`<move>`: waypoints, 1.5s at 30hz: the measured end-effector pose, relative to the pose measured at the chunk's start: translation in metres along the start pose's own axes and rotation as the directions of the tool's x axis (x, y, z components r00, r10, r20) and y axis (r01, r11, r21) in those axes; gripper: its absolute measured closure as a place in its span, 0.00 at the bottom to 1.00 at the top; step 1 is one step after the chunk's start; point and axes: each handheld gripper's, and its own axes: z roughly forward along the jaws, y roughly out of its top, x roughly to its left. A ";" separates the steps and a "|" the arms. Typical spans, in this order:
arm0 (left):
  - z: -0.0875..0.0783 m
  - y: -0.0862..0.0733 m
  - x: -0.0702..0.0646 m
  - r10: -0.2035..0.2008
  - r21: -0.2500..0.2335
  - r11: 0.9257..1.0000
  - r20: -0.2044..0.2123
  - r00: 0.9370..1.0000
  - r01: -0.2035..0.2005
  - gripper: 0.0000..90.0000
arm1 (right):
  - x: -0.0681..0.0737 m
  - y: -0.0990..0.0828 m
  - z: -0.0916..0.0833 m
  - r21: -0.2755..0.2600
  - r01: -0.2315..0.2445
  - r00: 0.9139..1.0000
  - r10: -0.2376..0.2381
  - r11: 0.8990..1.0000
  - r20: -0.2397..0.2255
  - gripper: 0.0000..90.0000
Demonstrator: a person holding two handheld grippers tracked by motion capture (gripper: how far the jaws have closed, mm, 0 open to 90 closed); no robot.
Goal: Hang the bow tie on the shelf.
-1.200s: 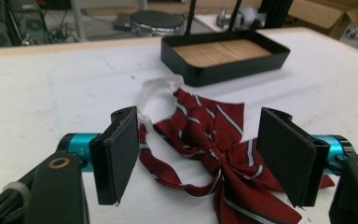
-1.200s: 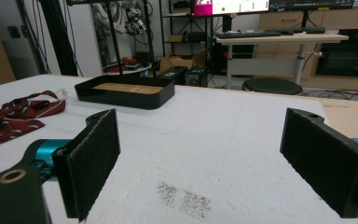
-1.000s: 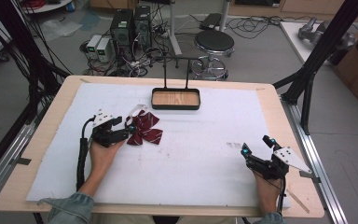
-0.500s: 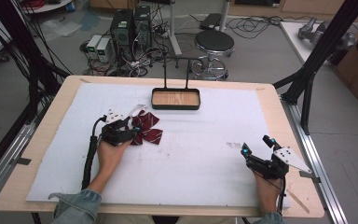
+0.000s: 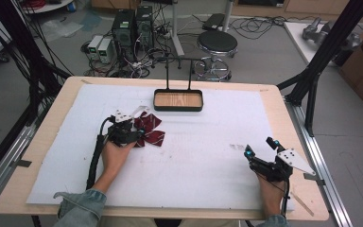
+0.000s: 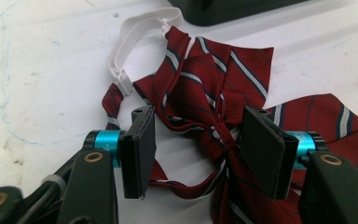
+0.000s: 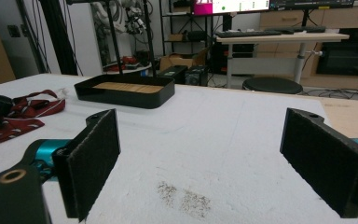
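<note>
White foam covers my desk (image 5: 208, 161), where the striped maroon bow tie (image 6: 214, 98) lies before the black tray (image 5: 178, 100). My left tool (image 6: 193, 149), just closing, straddles its knot without pinching; the left gripper view reveals its white strap (image 6: 135, 44). My right tool (image 5: 260, 152) gapes wide, well apart.

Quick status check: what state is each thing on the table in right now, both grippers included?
Bow tie: lying flat on the white mat, knot between the left gripper's pads, not yet pinched.
White strap: attached to the bow tie, looped loose.
Tray: upright, nothing in it.
Left gripper: half open, jaws just closing.
Right gripper: wide open, holding nothing.
</note>
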 end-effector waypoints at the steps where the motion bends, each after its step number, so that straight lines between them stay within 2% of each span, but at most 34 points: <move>1: 0.001 0.000 -0.001 0.005 0.007 1.000 0.001 1.000 -0.005 0.52 | 0.000 0.000 0.000 0.000 0.001 1.000 -0.001 1.000 -0.001 0.12; 5: 0.005 0.002 -0.002 0.009 0.048 0.999 0.013 1.000 -0.010 0.55 | 0.001 0.000 0.000 0.001 -0.002 1.000 0.002 1.000 -0.001 0.12; 10: 0.005 0.002 0.000 -0.004 0.047 0.999 0.011 1.000 0.004 0.59 | 0.001 0.000 0.000 0.002 -0.001 1.000 0.001 1.000 -0.001 0.12; 12: 0.005 0.002 0.001 -0.012 0.043 0.999 0.015 1.000 0.011 0.75 | 0.001 0.000 0.000 0.003 -0.004 1.000 0.004 1.000 -0.001 0.12; 13: 0.004 0.002 0.001 -0.010 0.043 0.999 0.031 0.999 0.008 0.75 | 0.001 0.000 0.000 0.003 -0.004 1.000 0.004 1.000 -0.001 0.12; 15: 0.004 0.002 0.000 0.009 0.044 0.999 0.044 0.999 -0.011 0.83 | 0.001 0.000 0.000 0.003 -0.001 1.000 0.002 1.000 -0.002 0.12; 22: 0.002 0.003 -0.004 0.031 0.036 0.999 0.059 0.998 -0.033 0.84 | 0.001 0.000 0.000 0.004 -0.002 1.000 0.002 1.000 -0.002 0.12; 26: -0.005 0.007 -0.015 0.125 -0.011 0.992 0.070 0.990 -0.124 0.84 | 0.001 0.000 0.000 0.003 -0.002 1.000 0.002 1.000 -0.003 0.12; 28: -0.011 0.011 -0.018 0.157 -0.045 0.987 0.078 0.984 -0.154 0.84 | 0.001 0.000 0.000 0.004 0.000 1.000 0.000 1.000 -0.003 0.12; 30: -0.017 0.016 -0.020 0.177 -0.075 0.982 0.089 0.980 -0.171 0.84 | 0.001 0.000 0.000 0.003 0.002 1.000 -0.002 1.000 -0.003 0.12; 35: -0.028 0.033 -0.022 0.201 -0.130 0.973 0.095 0.975 -0.188 0.84 | 0.001 0.000 0.000 0.003 -0.002 1.000 0.002 1.000 -0.003 0.12; 38: -0.031 0.044 -0.022 0.201 -0.156 0.971 0.116 0.973 -0.182 0.84 | 0.001 0.000 0.000 0.005 -0.004 1.000 0.004 1.000 -0.004 0.12; 41: -0.033 0.056 -0.023 0.231 -0.169 0.964 0.130 0.964 -0.208 0.84 | 0.000 0.000 0.000 0.005 -0.003 1.000 0.003 1.000 -0.003 0.12; 42: -0.033 0.059 -0.023 0.231 -0.179 0.962 0.137 0.963 -0.205 0.84 | 0.000 0.000 0.000 0.002 0.002 1.000 -0.002 1.000 -0.002 0.12; 45: -0.033 0.070 -0.024 0.258 -0.186 0.956 0.161 0.953 -0.227 0.84 | 0.000 0.000 0.000 0.002 0.000 1.000 0.000 1.000 -0.003 0.12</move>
